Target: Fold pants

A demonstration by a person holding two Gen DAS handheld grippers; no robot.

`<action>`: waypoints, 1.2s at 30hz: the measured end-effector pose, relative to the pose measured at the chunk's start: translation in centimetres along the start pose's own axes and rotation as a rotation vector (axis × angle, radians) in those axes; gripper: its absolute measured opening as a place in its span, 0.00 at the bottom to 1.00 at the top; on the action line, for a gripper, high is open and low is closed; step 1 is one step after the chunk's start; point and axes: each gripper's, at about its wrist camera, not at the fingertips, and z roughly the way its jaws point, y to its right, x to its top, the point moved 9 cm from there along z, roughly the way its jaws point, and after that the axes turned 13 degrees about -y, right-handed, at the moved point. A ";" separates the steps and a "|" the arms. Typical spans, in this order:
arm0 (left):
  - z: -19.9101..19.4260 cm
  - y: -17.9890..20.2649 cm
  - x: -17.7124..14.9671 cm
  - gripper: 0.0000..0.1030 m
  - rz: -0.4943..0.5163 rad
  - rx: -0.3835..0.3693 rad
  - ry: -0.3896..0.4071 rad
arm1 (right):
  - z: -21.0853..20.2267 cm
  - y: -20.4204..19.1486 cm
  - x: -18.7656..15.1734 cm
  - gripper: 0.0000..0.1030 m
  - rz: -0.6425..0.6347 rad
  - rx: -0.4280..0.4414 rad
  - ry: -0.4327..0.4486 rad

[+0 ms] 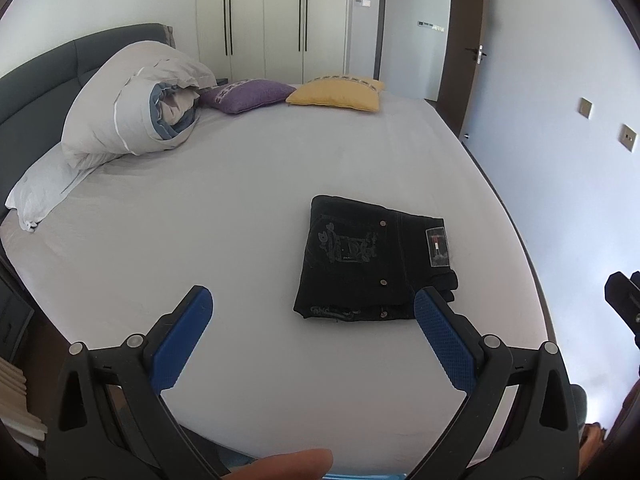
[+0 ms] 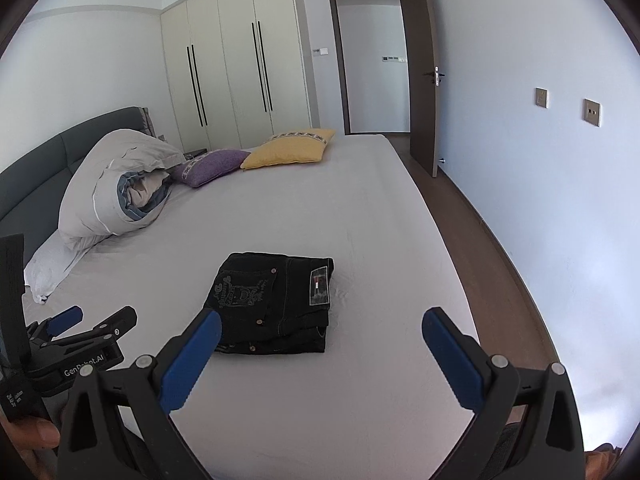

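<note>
A pair of black jeans (image 1: pixel 372 260) lies folded into a compact stack on the white bed (image 1: pixel 240 200), back pocket embroidery and a waist label facing up. It also shows in the right wrist view (image 2: pixel 276 304). My left gripper (image 1: pixel 314 304) is open and empty, held above the bed just short of the stack's near edge. My right gripper (image 2: pixel 322 324) is open and empty, also above the bed in front of the stack. The left gripper shows at the left edge of the right wrist view (image 2: pixel 92 320).
A rolled duvet (image 1: pixel 132 100), a white pillow (image 1: pixel 44 192), a purple cushion (image 1: pixel 248 94) and a yellow cushion (image 1: pixel 340 94) lie at the bed's head. The bed's right edge borders a wooden floor (image 2: pixel 472 240) and wall. An open door (image 2: pixel 424 72) stands beyond.
</note>
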 end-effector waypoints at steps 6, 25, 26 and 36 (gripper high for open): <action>0.6 0.0 -0.2 1.00 0.002 0.007 -0.014 | 0.7 -0.1 -0.5 1.00 -0.011 0.000 -0.027; 2.3 0.2 -0.6 1.00 0.007 0.006 -0.047 | 1.6 -0.1 -0.9 1.00 -0.016 0.001 -0.063; 2.4 0.2 -0.6 1.00 0.007 0.005 -0.047 | 1.6 -0.1 -0.9 1.00 -0.017 0.000 -0.061; 2.9 0.2 -0.6 1.00 0.012 0.006 -0.051 | 2.3 -0.1 -1.1 1.00 -0.018 -0.001 -0.073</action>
